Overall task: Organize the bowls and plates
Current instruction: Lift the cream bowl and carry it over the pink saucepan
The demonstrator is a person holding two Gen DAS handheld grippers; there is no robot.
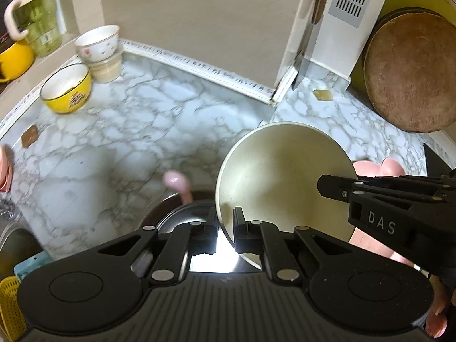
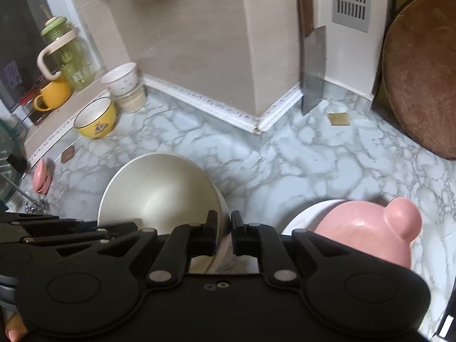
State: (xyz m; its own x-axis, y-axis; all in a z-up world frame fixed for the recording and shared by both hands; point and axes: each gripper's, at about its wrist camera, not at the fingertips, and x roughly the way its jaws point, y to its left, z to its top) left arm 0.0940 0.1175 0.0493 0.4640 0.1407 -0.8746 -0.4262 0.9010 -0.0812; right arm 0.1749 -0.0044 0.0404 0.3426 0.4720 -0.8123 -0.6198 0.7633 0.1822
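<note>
My left gripper [image 1: 225,228] clamps the cream bowl's [image 1: 282,176] rim at lower centre. My right gripper [image 2: 226,235] pinches its opposite rim, above the marble surface [image 2: 299,165].

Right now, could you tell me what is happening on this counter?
A person is sorting dishes with two handheld grippers. The left gripper and the right gripper are both shut on the rim of one cream bowl, holding it tilted above the marble counter. A pink bowl sits beside it to the right, while a yellow bowl and a white floral bowl wait by the wall.
</note>
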